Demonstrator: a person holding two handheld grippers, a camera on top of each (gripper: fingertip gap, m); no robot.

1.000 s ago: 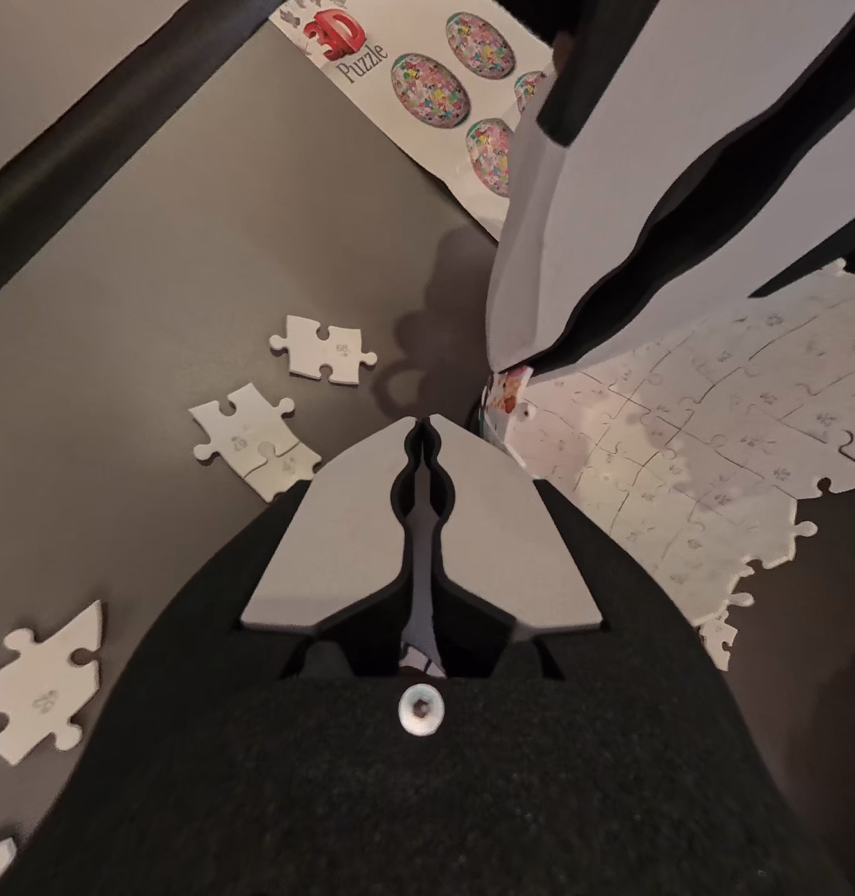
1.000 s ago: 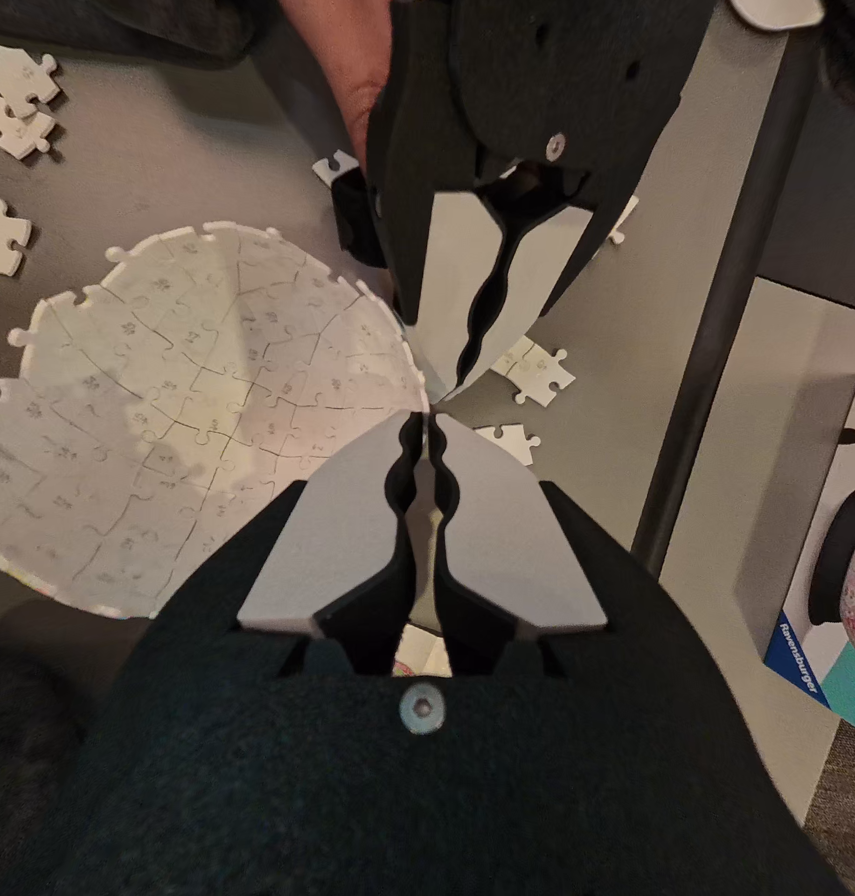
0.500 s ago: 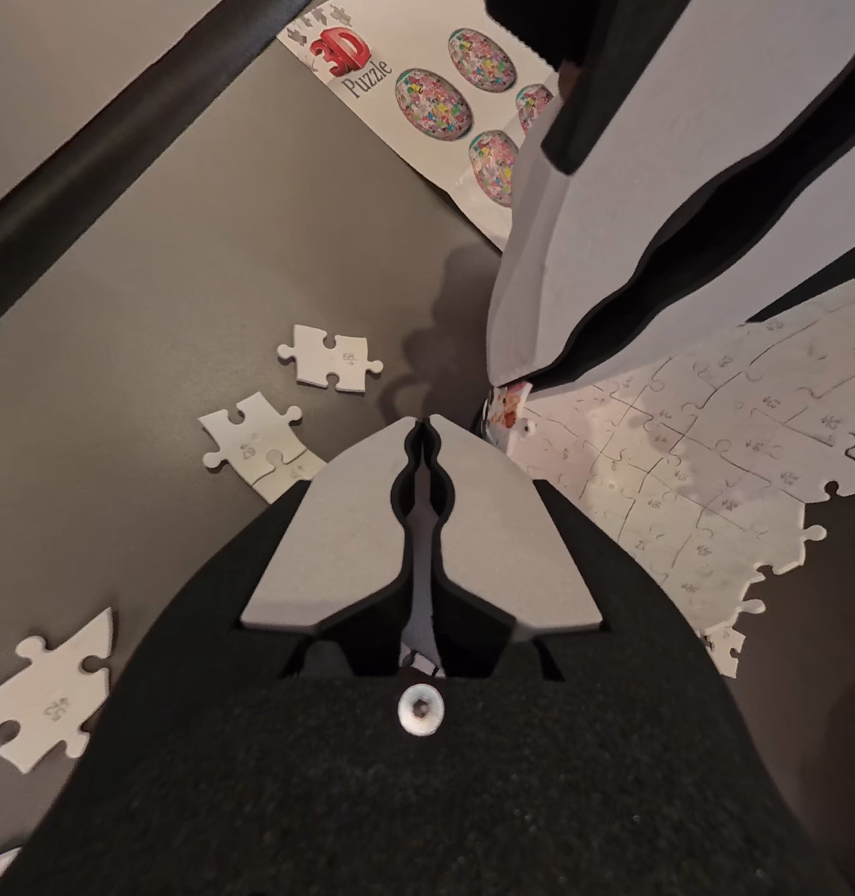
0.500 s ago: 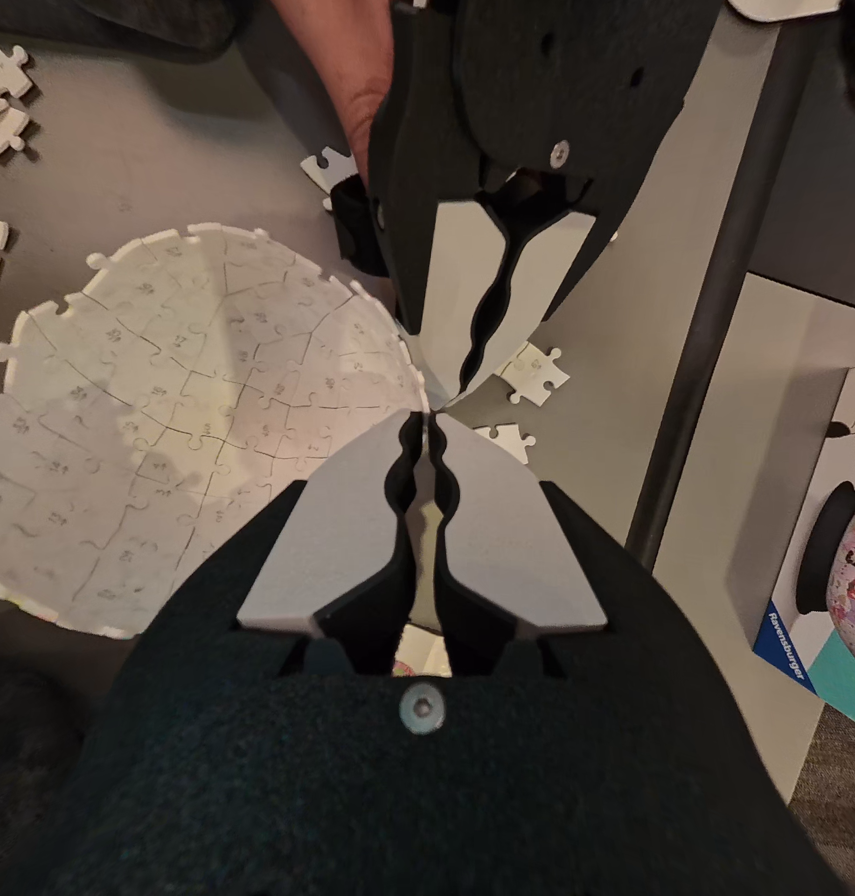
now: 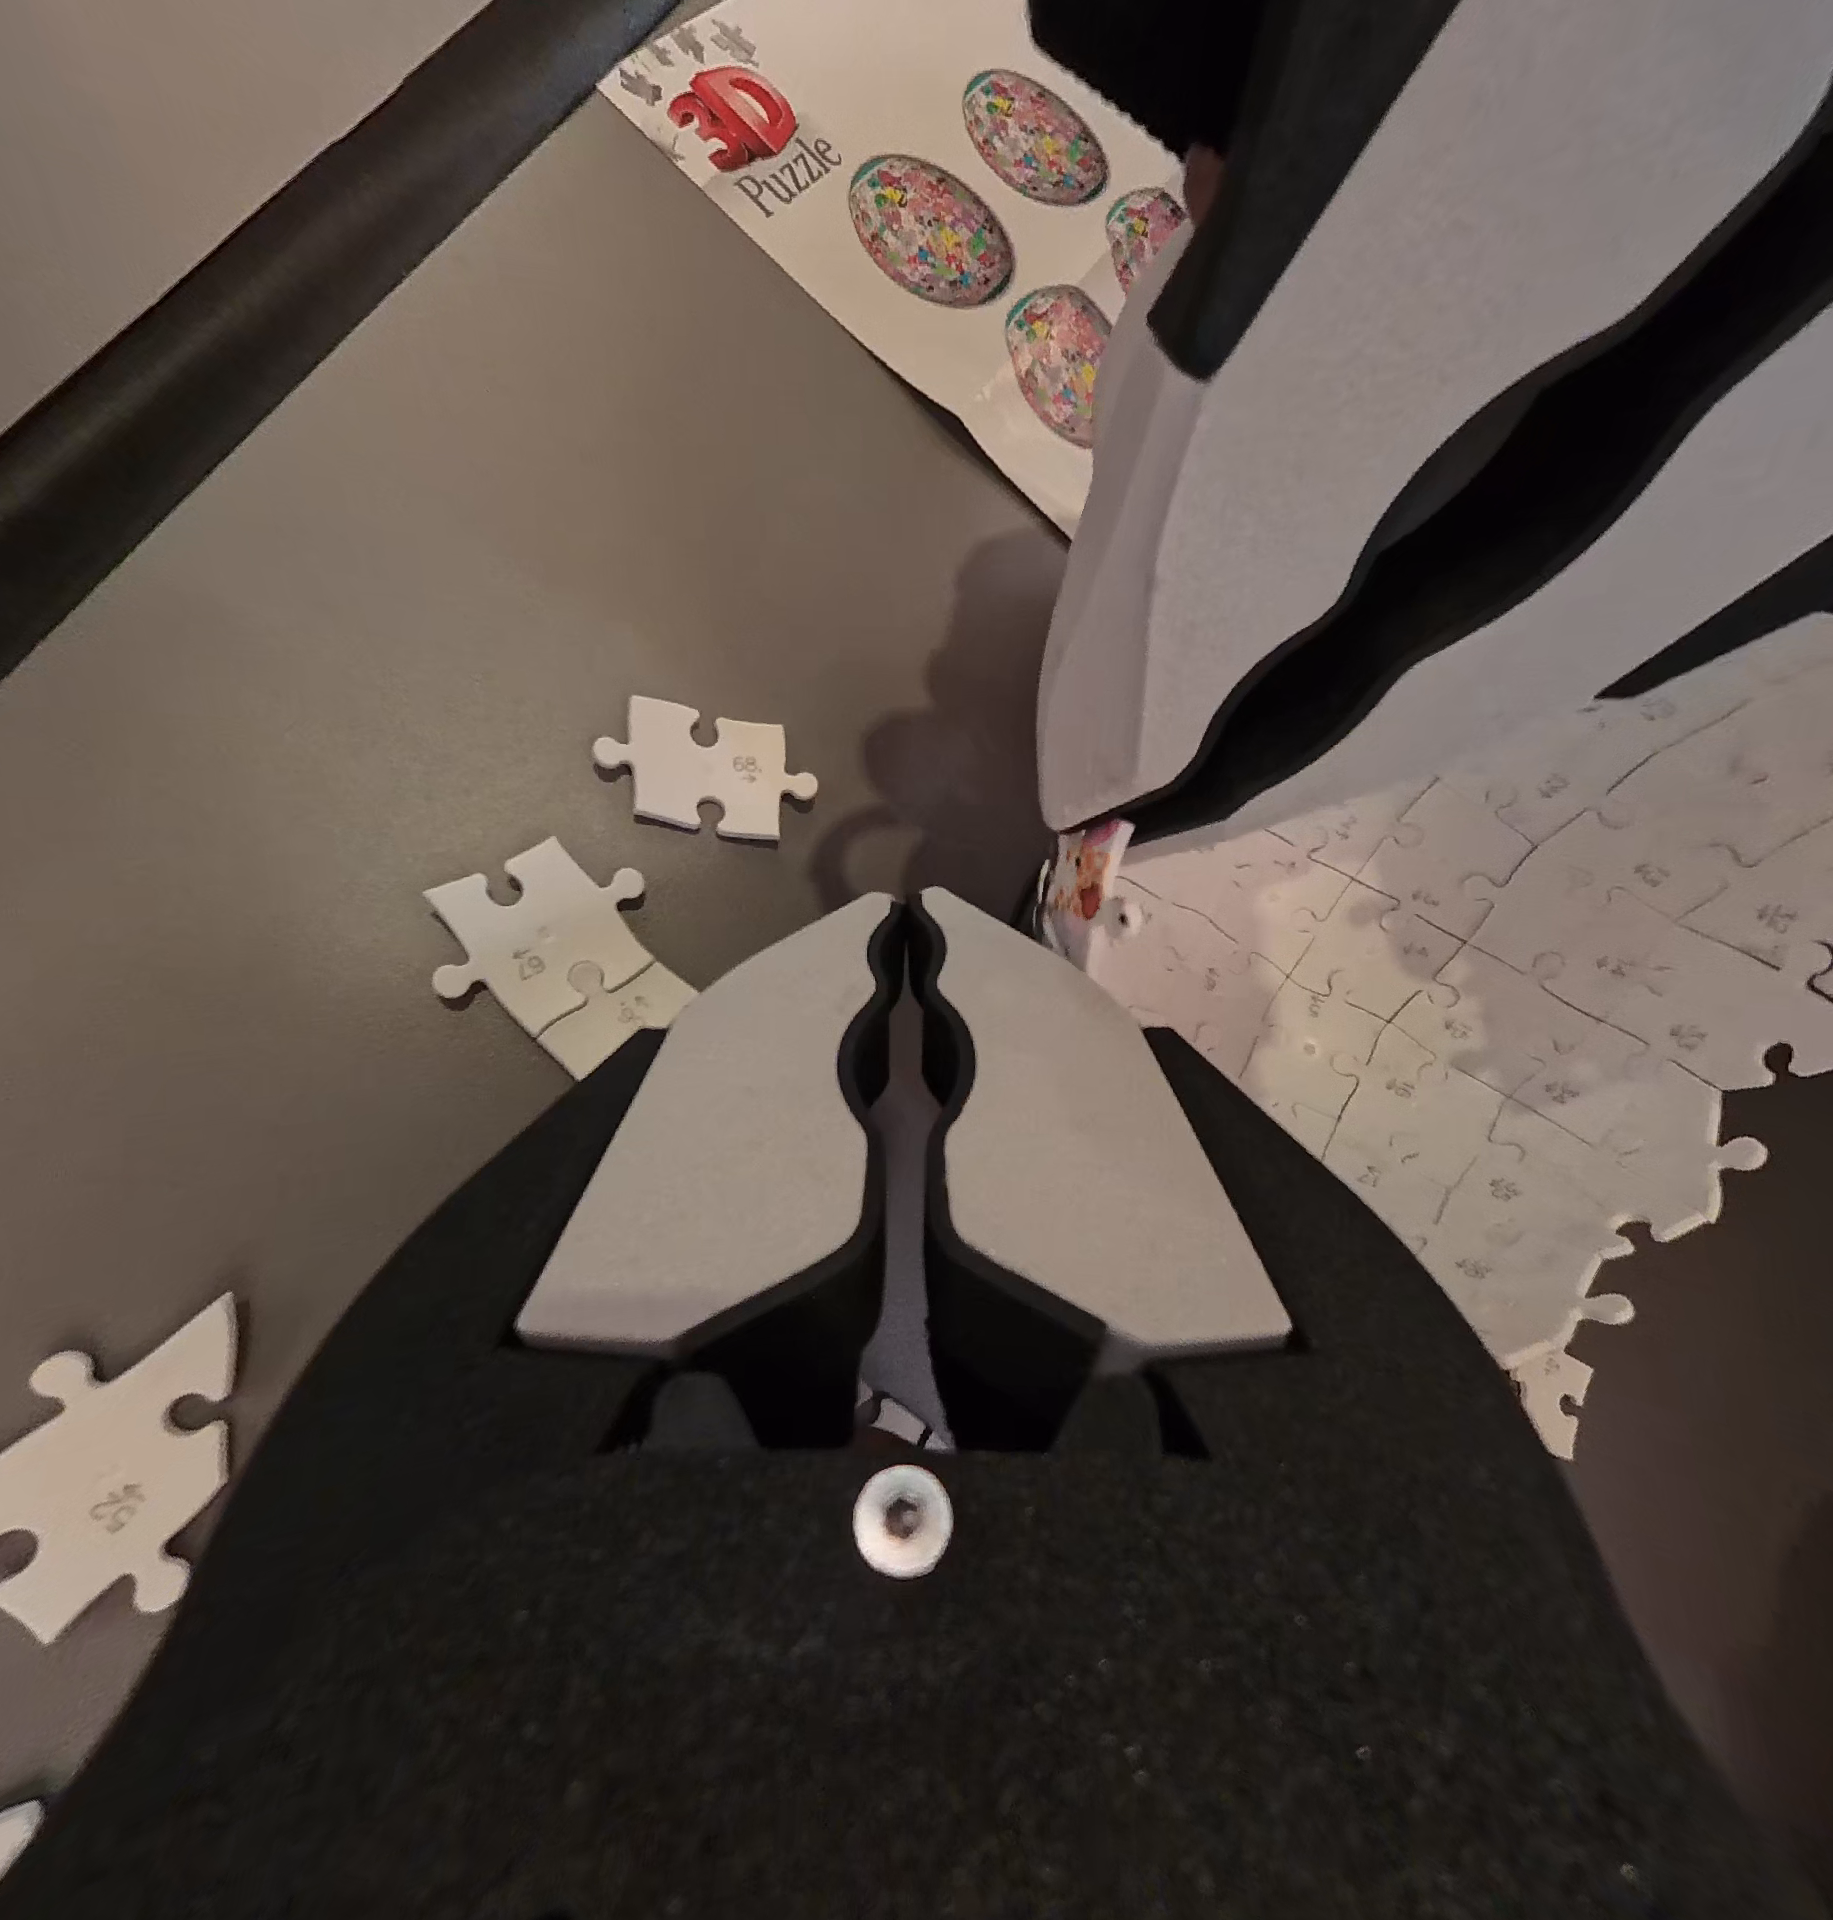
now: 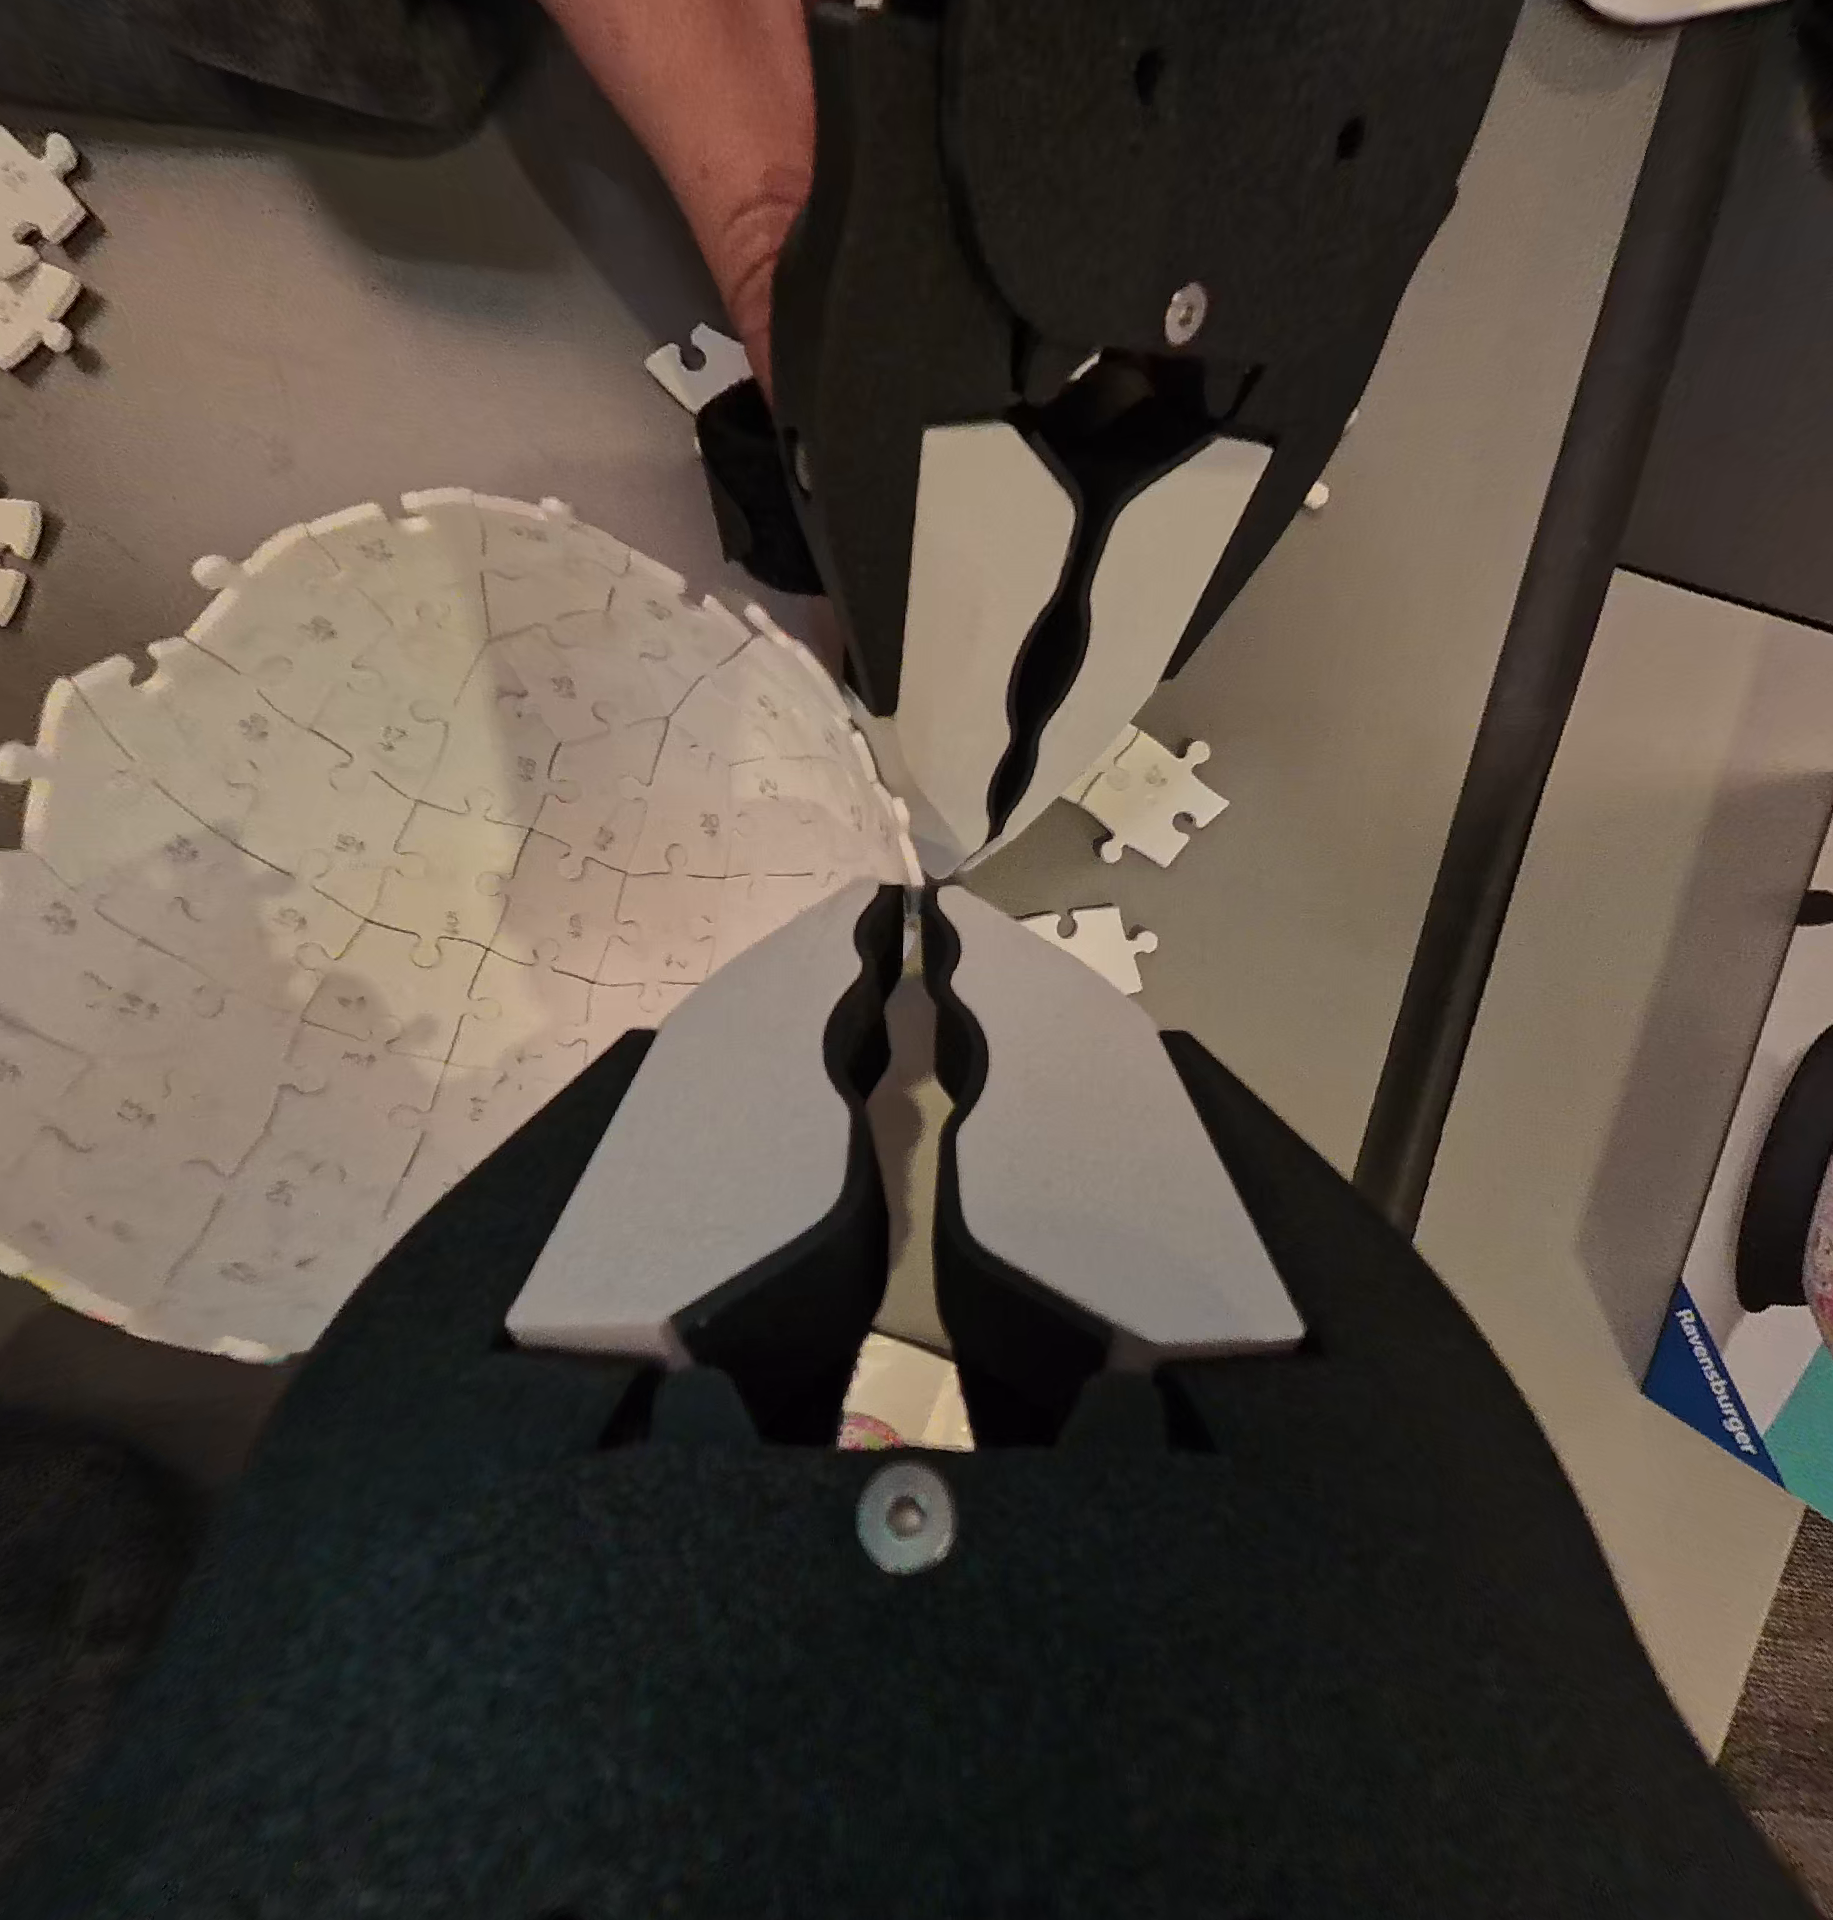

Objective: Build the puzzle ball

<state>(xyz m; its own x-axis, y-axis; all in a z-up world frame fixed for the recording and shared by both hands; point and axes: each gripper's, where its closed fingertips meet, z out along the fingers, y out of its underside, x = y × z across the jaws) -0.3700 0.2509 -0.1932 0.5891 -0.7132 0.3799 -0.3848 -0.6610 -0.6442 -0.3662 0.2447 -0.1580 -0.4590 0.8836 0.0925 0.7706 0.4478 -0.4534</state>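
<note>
The half-built puzzle ball is a white, bowl-shaped shell of joined pieces (image 6: pixel 372 883), inner side up on the grey table; it also shows in the left wrist view (image 5: pixel 1514 987). My right gripper (image 6: pixel 917 896) is shut on the shell's rim at its right edge. In the left wrist view it comes in from the top right (image 5: pixel 1094 821), with a coloured rim piece (image 5: pixel 1083 883) just under its tips. My left gripper (image 5: pixel 907 909) is shut, nothing visible in it. Its tips (image 6: pixel 953 857) almost touch the right gripper's tips beside the rim.
Loose white pieces lie on the table (image 5: pixel 709 779) (image 5: pixel 538 935) (image 5: pixel 101 1507), some beside the grippers (image 6: pixel 1161 790) (image 6: pixel 1094 940) and some at the far left (image 6: pixel 8 218). A printed leaflet (image 5: pixel 933 208), the puzzle box (image 6: pixel 1805 1195), a black bar (image 6: pixel 1514 623) and a hand (image 6: pixel 725 156) are nearby. Only a small space, under 4 cm, lies between the two pairs of fingers. From the left gripper's tips to the black bar (image 6: pixel 1514 623) is close to 15 cm.
Both grippers stay shut with tips together at the rim. The shell and loose pieces have shifted slightly in both views; nothing was taken or let go.
</note>
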